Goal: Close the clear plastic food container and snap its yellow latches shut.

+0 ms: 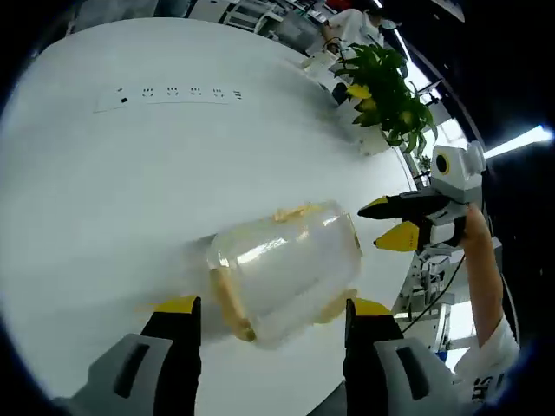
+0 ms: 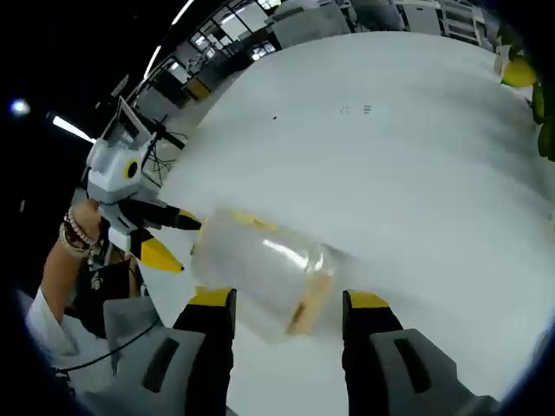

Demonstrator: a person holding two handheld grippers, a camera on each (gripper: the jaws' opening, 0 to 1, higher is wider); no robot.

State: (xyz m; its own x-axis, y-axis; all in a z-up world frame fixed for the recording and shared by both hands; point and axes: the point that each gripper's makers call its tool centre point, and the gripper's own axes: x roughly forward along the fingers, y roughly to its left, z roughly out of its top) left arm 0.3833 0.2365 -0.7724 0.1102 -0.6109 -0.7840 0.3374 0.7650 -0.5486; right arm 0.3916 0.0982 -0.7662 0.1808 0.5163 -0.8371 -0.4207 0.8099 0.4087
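The clear plastic food container lies on the white table, blurred, with yellow latches along its edges. My left gripper is open, and the container sits just ahead of and between its yellow-tipped jaws. The right gripper comes in from the right, its tips close to the container's right end. In the right gripper view the same container sits between the jaws of my open right gripper. There the left gripper points at the container from the left.
A potted green plant stands at the far right of the table, near its curved edge. A row of sockets is set into the tabletop farther back. A person's arm and a braceleted wrist hold the grippers.
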